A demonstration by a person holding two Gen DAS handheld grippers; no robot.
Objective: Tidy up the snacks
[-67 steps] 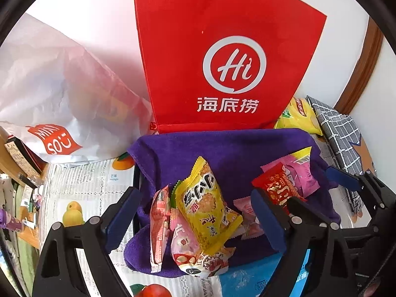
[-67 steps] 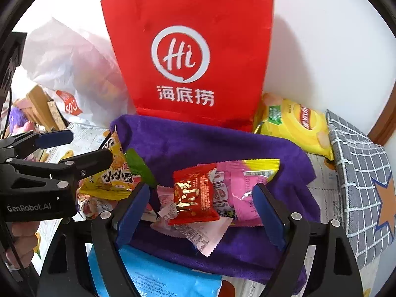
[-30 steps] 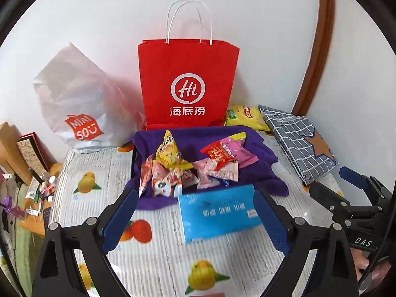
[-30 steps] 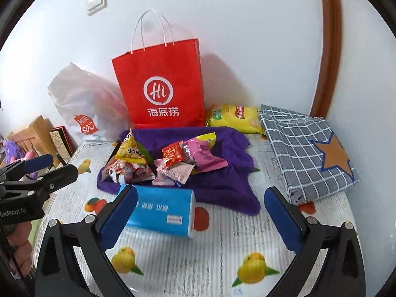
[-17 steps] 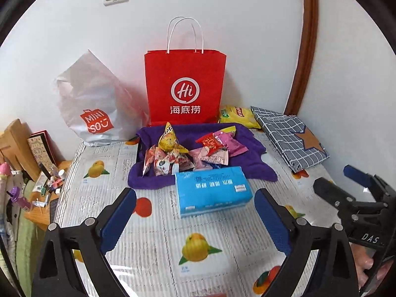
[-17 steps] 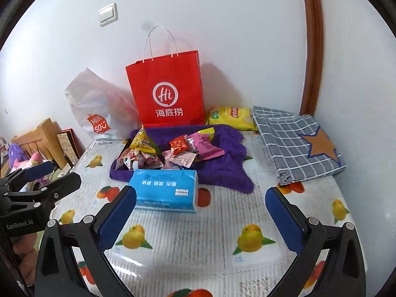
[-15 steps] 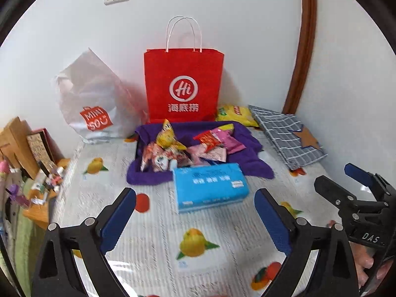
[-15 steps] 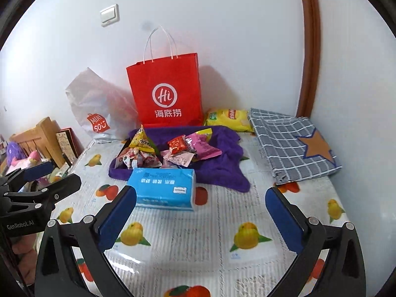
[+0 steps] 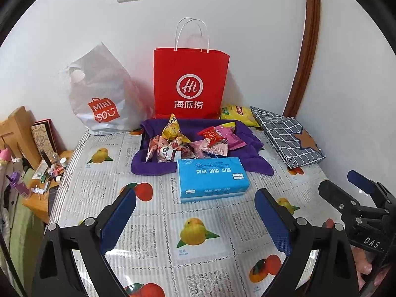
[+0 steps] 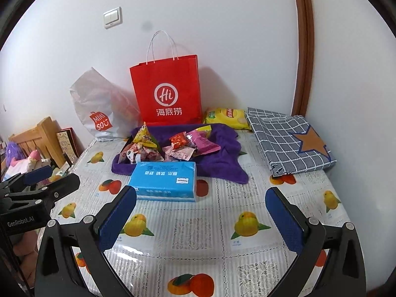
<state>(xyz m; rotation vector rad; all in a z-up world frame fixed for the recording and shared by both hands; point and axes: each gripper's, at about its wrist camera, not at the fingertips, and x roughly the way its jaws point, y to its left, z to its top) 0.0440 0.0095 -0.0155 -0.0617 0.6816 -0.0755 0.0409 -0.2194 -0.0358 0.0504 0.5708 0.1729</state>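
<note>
Snack packets (image 9: 190,141) lie heaped on the purple towel (image 9: 250,148) at the far side of your table (image 9: 158,225), just in front of the red paper bag (image 9: 190,81). A blue tissue pack (image 9: 211,178) sits at the towel's near edge. Your left gripper (image 9: 195,212) and right gripper (image 10: 200,210) both hover with jaws spread wide, holding nothing, well apart from the snacks.

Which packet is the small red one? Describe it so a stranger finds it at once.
Start at the tall red paper bag against the wall; a purple towel lies before it, heaped with snacks. The small red packet tops the right-hand heap, the only solid red wrapper among pink ones.
</note>
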